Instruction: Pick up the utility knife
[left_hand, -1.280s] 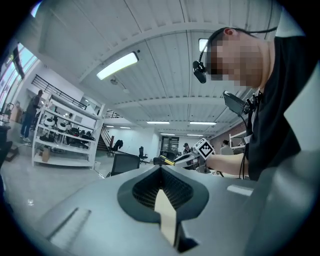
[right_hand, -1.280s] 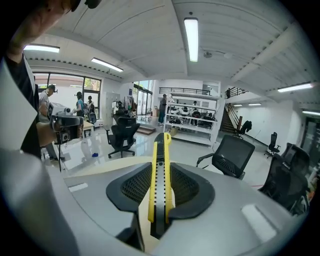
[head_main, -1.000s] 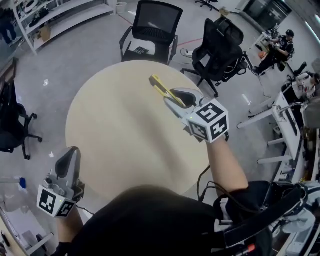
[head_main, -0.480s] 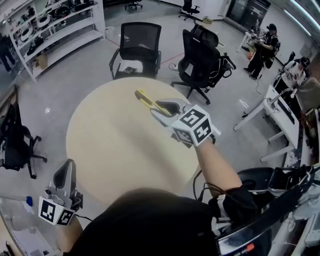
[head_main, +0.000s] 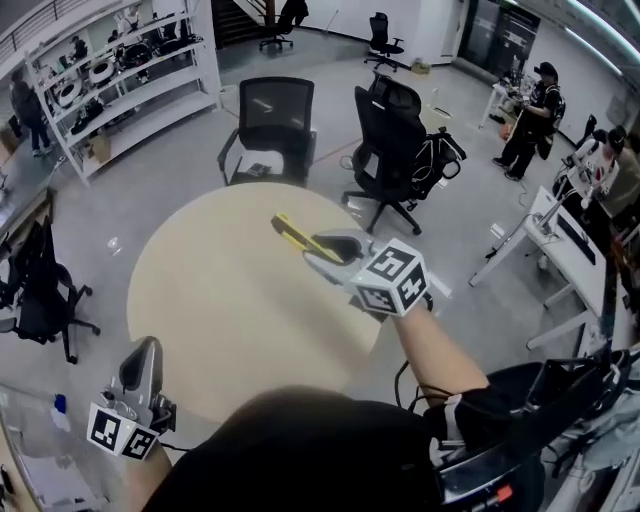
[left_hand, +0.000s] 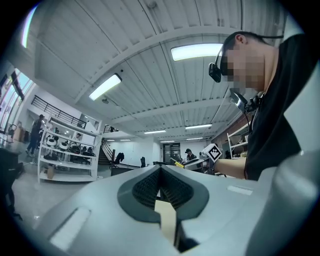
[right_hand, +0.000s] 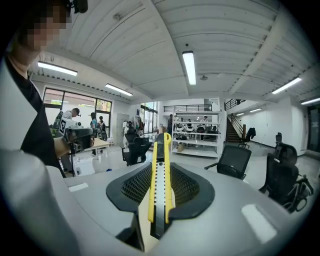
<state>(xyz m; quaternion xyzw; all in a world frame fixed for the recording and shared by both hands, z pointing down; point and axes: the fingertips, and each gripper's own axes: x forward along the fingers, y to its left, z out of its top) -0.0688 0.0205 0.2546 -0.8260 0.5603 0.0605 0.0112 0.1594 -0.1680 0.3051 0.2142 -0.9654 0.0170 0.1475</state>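
**A:** Where's the slim yellow-and-black plastic utility knife (head_main: 300, 238)?

**B:** It's off the round pale wooden bench (head_main: 200, 290) and hanging over its far right part. The right claw (head_main: 335, 254) is clamped on it. In the right gripper view the ribbed pads press on both flat sides, and most of the body pokes out past the tips.

**A:** And the left claw (head_main: 141, 352)?

**B:** It's low at the near left edge of the bench, with its jaws together and nothing between them.

**A:** How will the knife handle?

**B:** I'd say it's light and stiff, so it needs little squeeze. The plastic sides look smooth, and with that much overhang it could pivot or slide if swung. Flat faces against the pads is the right way to hold it, though a grip nearer the middle would balance better.

**A:** Is the blade out?

**B:** I can't tell, so treat the far tip as sharp.
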